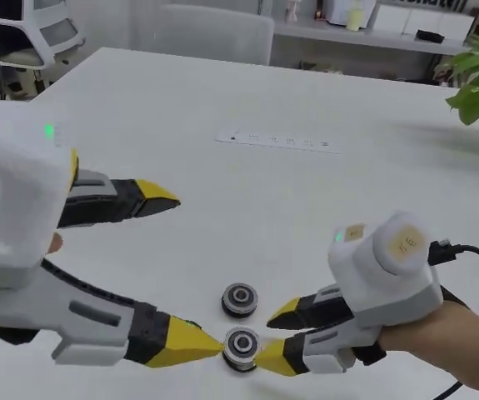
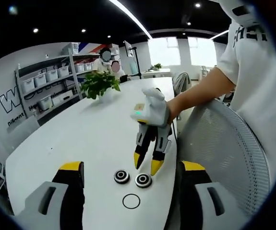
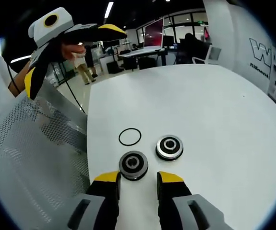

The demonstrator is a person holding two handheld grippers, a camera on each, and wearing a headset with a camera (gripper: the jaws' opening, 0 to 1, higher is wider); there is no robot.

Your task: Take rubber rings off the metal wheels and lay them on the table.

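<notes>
Sitting just ahead of the released right claw is one metal wheel.

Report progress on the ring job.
Done: one rubber ring lies loose on the table, and the far wheel shows a bare silvery rim. In hand: the open right tool sits at the near wheel, gripping nothing; the left tool is open too. Left: that wheel's rim looks dark, so its ring probably remains.
</notes>
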